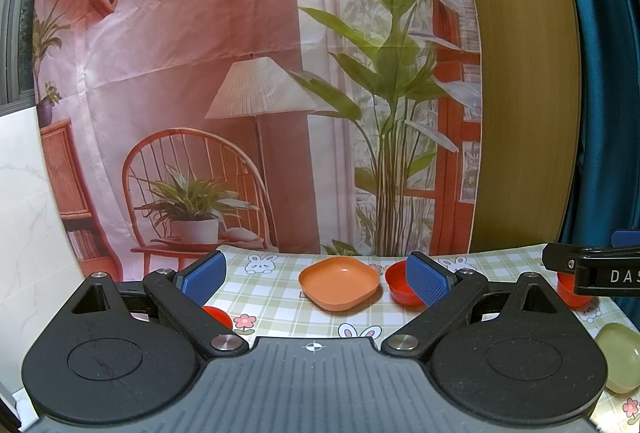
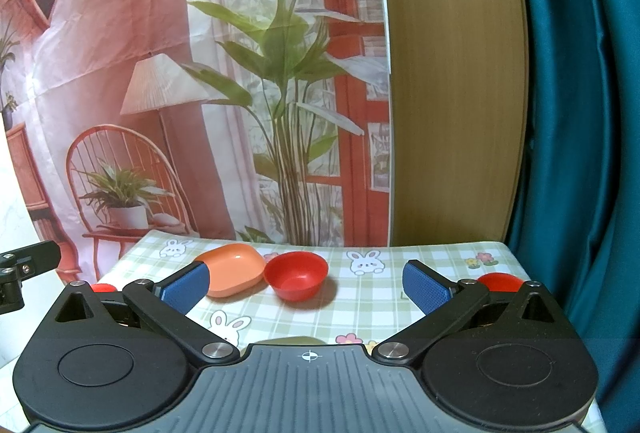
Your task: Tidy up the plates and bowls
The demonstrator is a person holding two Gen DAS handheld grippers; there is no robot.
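An orange square plate [image 1: 339, 283] sits on the checked tablecloth [image 1: 276, 297] ahead of my left gripper [image 1: 316, 283], which is open and empty. A red bowl [image 1: 400, 287] stands right of the plate, partly behind my right fingertip pad. Another red bowl [image 1: 218, 315] shows at the left and a third [image 1: 568, 293] at the right under the other gripper. A pale green dish [image 1: 618, 361] lies at the near right. In the right wrist view my right gripper [image 2: 306, 287] is open and empty, with the orange plate [image 2: 234, 269] and a red bowl [image 2: 297, 275] touching ahead of it.
A printed backdrop [image 1: 240, 73] hangs behind the table's far edge. A wooden panel [image 2: 452, 73] and a teal curtain [image 2: 580, 113] stand at the right. Two more red bowls [image 2: 500, 281] [image 2: 103, 287] peek from behind my right gripper's fingers. The left gripper's tip [image 2: 28, 261] shows at the left.
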